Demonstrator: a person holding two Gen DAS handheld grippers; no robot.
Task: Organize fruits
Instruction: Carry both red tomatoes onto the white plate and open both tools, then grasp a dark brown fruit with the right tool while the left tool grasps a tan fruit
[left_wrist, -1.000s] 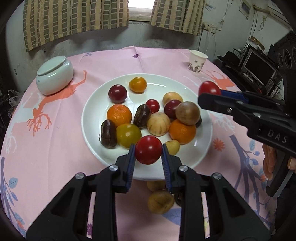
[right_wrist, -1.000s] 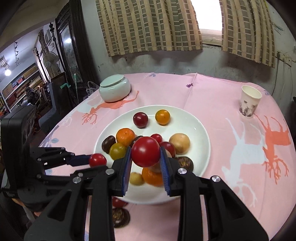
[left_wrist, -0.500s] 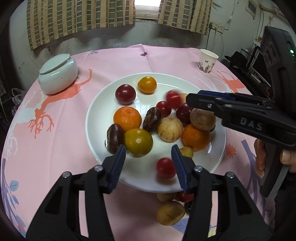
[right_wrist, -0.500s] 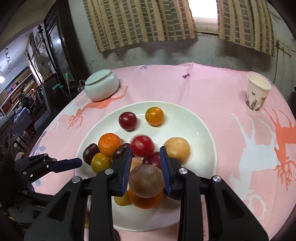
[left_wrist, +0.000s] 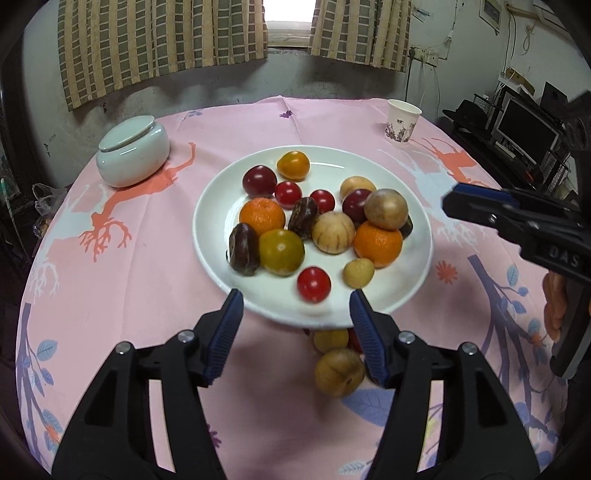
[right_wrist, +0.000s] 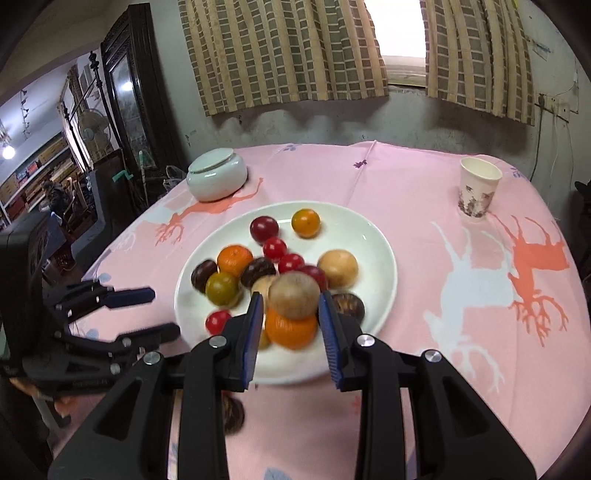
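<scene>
A white plate (left_wrist: 417, 258) (right_wrist: 376, 251) holds several fruits: oranges, plums, brown and tan ones, small red tomatoes. One red tomato (left_wrist: 313, 284) (right_wrist: 218, 320) lies loose by the near rim, just beyond my left gripper (left_wrist: 295, 321) (right_wrist: 162, 312), whose jaws are opening with nothing between them. Another red tomato (left_wrist: 288, 194) (right_wrist: 274, 248) rests mid-plate. My right gripper (right_wrist: 291, 332) (left_wrist: 454, 201) hovers at the plate's right edge with a narrow gap and grips nothing; the brown fruit (right_wrist: 293, 295) lies behind it on the plate.
A tan fruit (left_wrist: 338, 373) and a few others lie on the pink cloth under the plate's near rim. A white lidded jar (left_wrist: 133, 157) (right_wrist: 216, 175) stands far left, a paper cup (left_wrist: 402, 122) (right_wrist: 478, 195) far right. A hand (left_wrist: 554, 306) holds the right gripper.
Both grippers let go of their red tomatoes, which dropped onto the plate. The left jaws spread wide. Both grippers drew back from the plate.
</scene>
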